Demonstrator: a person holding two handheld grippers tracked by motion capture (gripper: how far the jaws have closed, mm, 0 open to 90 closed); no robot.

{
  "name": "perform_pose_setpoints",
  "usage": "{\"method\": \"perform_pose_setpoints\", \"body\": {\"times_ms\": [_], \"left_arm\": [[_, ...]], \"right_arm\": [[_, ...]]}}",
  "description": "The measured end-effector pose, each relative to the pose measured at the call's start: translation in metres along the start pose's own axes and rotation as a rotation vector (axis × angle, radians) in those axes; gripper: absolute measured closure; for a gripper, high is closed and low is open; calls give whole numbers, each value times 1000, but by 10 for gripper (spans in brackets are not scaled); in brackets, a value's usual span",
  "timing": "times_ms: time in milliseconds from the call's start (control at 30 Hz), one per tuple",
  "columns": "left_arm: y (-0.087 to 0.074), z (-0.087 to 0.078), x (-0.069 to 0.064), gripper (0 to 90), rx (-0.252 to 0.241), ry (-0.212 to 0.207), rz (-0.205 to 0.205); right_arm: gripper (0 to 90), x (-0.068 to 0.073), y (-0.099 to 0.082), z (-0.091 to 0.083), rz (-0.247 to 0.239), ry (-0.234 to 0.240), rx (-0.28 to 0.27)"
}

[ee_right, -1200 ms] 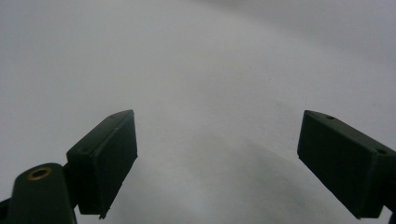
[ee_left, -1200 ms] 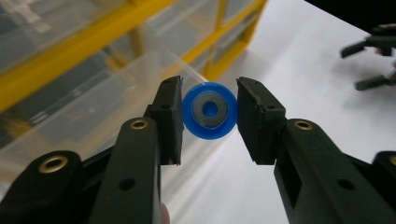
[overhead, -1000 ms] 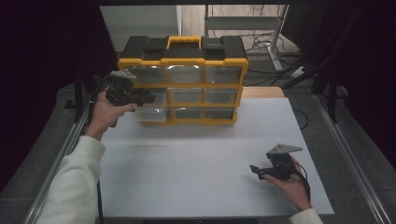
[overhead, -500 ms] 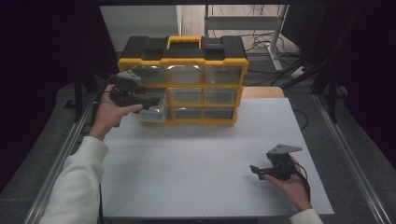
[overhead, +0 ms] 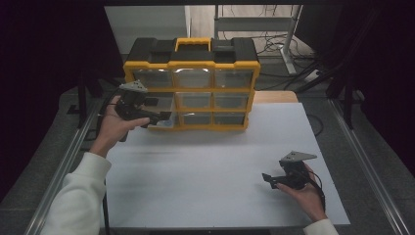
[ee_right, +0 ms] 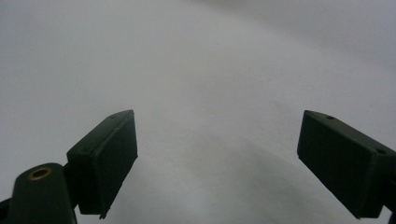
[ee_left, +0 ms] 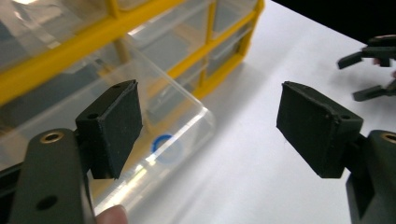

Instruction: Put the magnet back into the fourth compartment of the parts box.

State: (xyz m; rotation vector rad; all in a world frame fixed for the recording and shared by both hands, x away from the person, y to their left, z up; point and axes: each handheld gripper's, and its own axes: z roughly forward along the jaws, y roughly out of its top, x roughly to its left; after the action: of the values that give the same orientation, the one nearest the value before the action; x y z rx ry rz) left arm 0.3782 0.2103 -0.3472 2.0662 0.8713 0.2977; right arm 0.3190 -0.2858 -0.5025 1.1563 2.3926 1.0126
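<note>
The left gripper (overhead: 161,116) is held at the pulled-out clear drawer (ee_left: 154,135) at the near left of the yellow organizer (overhead: 192,90); its jaws have just been opening and are spread, nothing between them. The right gripper (overhead: 266,178) rests on the white table (overhead: 205,166), near right, jaws apart and empty.

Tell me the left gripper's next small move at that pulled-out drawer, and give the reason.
Probably reach into the clear drawer for the blue ring. The left gripper has just been opening, with nothing between its jaws, and the drawer stands pulled out of the yellow organizer beside it. The right gripper rests open on the white table.
</note>
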Motion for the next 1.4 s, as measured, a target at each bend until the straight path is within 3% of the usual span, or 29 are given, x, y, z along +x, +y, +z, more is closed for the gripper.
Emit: {"method": "perform_pose_setpoints", "body": {"times_ms": [267, 500, 933, 1400], "left_arm": [[-10, -4, -16, 227, -20, -33, 21], [-19, -3, -27, 237, -20, -37, 34], [-35, 7, -35, 241, 9, -63, 42], [-59, 18, -40, 233, 34, -34, 31]], "right_arm": [[128, 0, 0, 0, -2, 1, -2], [128, 1, 0, 0, -1, 2, -3], [127, 1, 0, 1, -3, 2, 0], [127, 2, 0, 1, -2, 2, 4]]}}
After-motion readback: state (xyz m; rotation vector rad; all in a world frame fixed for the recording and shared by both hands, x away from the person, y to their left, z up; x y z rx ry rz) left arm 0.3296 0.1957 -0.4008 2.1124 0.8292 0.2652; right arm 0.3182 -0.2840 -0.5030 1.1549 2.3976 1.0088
